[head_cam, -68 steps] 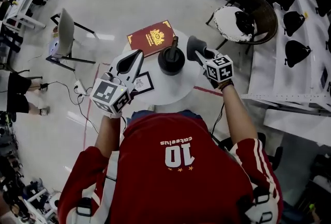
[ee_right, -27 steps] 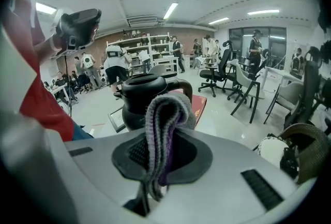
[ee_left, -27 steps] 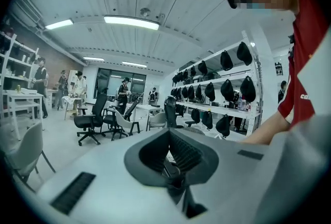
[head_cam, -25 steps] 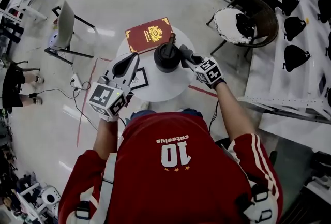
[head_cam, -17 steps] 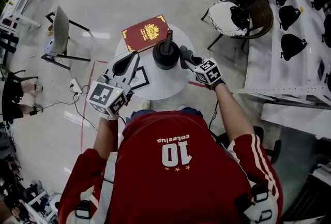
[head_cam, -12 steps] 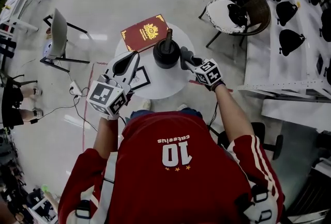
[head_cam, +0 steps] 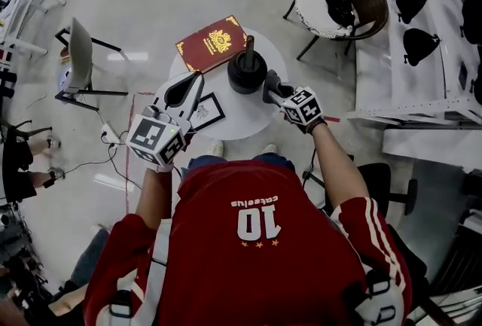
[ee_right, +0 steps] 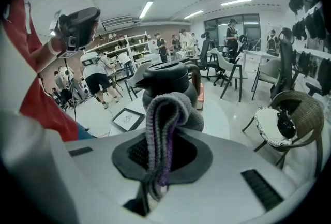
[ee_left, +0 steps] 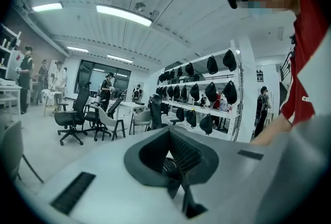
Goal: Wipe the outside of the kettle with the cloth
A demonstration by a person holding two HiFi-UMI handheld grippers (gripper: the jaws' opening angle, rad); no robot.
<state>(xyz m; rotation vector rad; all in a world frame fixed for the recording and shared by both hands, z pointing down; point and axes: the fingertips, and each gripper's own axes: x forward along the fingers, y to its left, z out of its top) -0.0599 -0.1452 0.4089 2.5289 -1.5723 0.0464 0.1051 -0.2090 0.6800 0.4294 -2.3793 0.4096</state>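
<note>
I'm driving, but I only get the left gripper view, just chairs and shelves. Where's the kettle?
Observer: The black kettle stands on the round white table, next to a red book.
Operator: What's my other gripper doing?
Observer: The right gripper is shut on a grey and purple cloth.
Operator: Is it near the kettle?
Observer: Yes, the cloth is up at the kettle's side; touching or not, I can't tell.

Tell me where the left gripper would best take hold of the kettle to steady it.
Probably the handle, with the left gripper's fingers closing across it. It stands off the upright kettle's far side as a narrow bar, while the body looks too wide and round. Come from the left: the right gripper holds the cloth at the near right side.
</note>
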